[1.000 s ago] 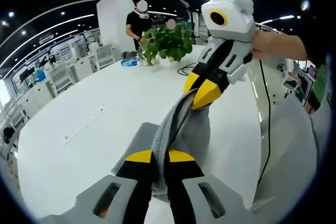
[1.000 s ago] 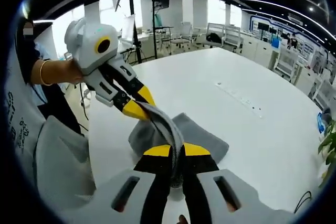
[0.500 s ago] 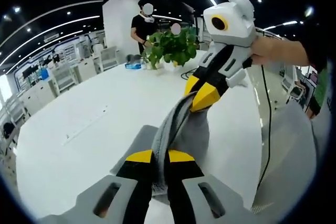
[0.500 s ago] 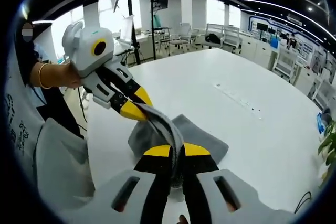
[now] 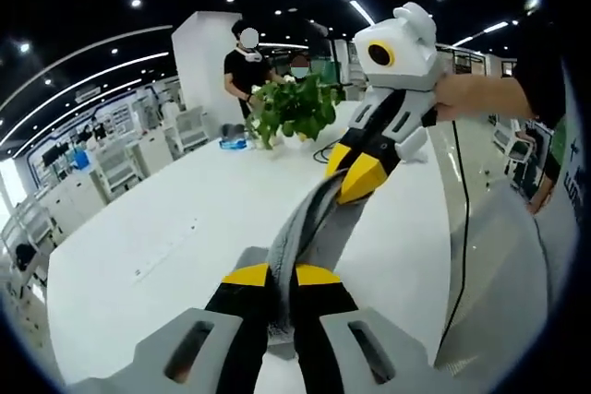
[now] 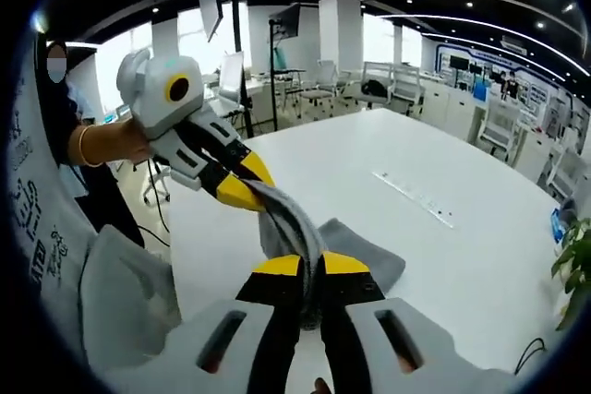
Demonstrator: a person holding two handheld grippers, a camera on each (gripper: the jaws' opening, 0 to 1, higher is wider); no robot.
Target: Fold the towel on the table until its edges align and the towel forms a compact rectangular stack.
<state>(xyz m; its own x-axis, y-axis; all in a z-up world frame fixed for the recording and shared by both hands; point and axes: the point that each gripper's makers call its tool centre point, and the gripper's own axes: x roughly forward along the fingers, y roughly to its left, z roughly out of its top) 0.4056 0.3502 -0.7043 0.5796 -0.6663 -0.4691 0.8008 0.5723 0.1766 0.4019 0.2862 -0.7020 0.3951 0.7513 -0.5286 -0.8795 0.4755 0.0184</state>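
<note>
Left gripper view: the left gripper (image 5: 282,276) is closed, jaws pinched on an edge of the grey towel (image 5: 309,228). The towel is stretched taut from there up to the right gripper (image 5: 355,175), whose yellow tips are clamped on the far end of the same edge. A lower part of the towel is seen resting on the white table (image 5: 166,237), just beyond the left gripper. A potted plant (image 5: 295,108) is set at the table's far end, well behind the towel, with a person (image 5: 242,62) standing behind it.

Right gripper view: the right gripper (image 6: 310,267) is shut on the towel (image 6: 294,226) edge. The left gripper (image 6: 242,189) is seen holding the other end, just above the towel, with a hand (image 6: 109,145) behind it. The rest of the towel is laid flat on the table (image 6: 388,173), right of the lifted edge. A power strip (image 6: 411,198) lies well beyond the towel.

Risks, judged: only a thin strip of cloth is gripped by each claw, so a pinch could be lost if the edge is pulled tighter. If the two grippers are carried over unevenly, the edges would be landed skewed. If the resting part is dragged, the fold could be bunched.
</note>
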